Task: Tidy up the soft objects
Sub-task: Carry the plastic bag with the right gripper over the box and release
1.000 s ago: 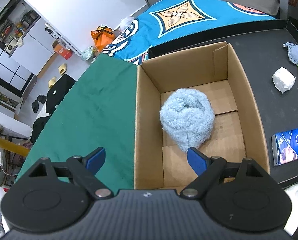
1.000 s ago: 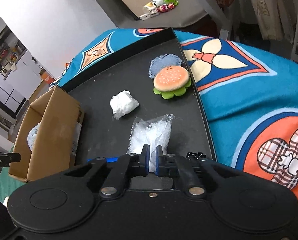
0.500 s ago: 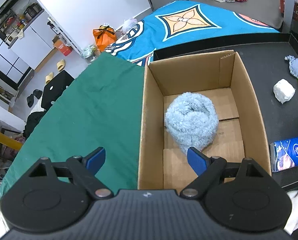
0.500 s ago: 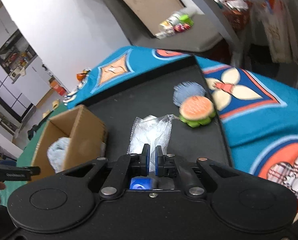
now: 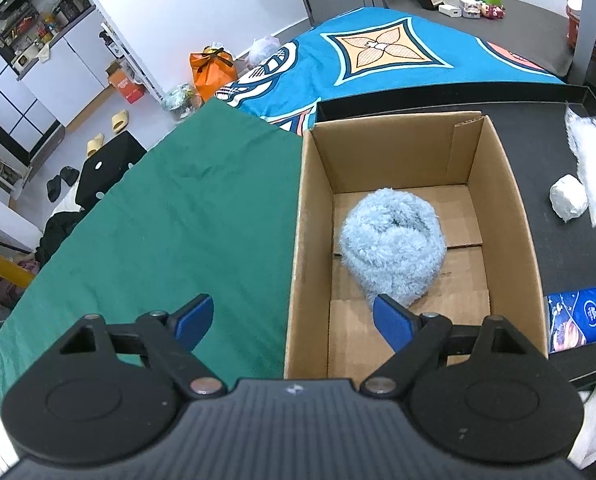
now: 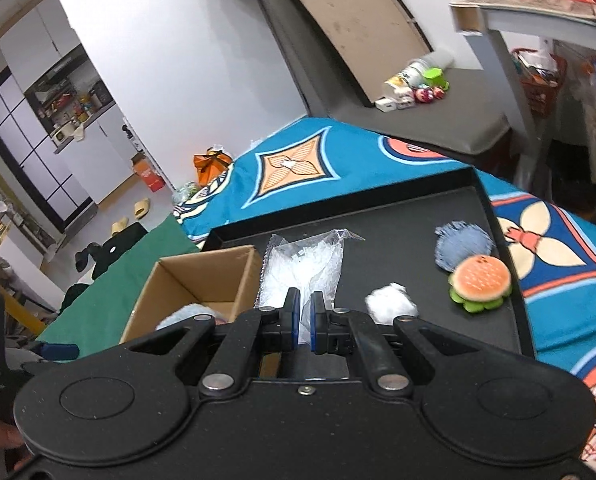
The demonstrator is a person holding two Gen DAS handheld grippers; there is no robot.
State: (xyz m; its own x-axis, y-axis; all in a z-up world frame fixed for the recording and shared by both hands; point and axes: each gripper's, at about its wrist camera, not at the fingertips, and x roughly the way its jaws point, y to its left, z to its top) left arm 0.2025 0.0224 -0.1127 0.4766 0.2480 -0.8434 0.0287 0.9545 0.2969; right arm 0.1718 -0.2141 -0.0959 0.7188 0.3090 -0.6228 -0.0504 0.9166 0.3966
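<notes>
Black tray [image 6: 398, 216] on a patterned blue cloth [image 6: 298, 160] carries the work: a cardboard box [image 5: 514, 208] at its left end, loose soft items to the right. Right gripper [image 6: 304, 318] has its fingers pressed together on the lower edge of a clear plastic bag of white filling [image 6: 302, 268], which hangs clear of the tray just right of the box. Left gripper [image 5: 293, 320] has its fingers spread wide, empty, over the box's near left wall. A fluffy light-blue bundle [image 5: 394, 248] already lies in the box. Step in hand: transfer of the bag. Next move, by judgement: carry it left over the opening, lower, release. Remaining on the tray: white wad [image 6: 390, 304], burger plush [image 6: 480, 284], blue fuzzy pad [image 6: 464, 246].
</notes>
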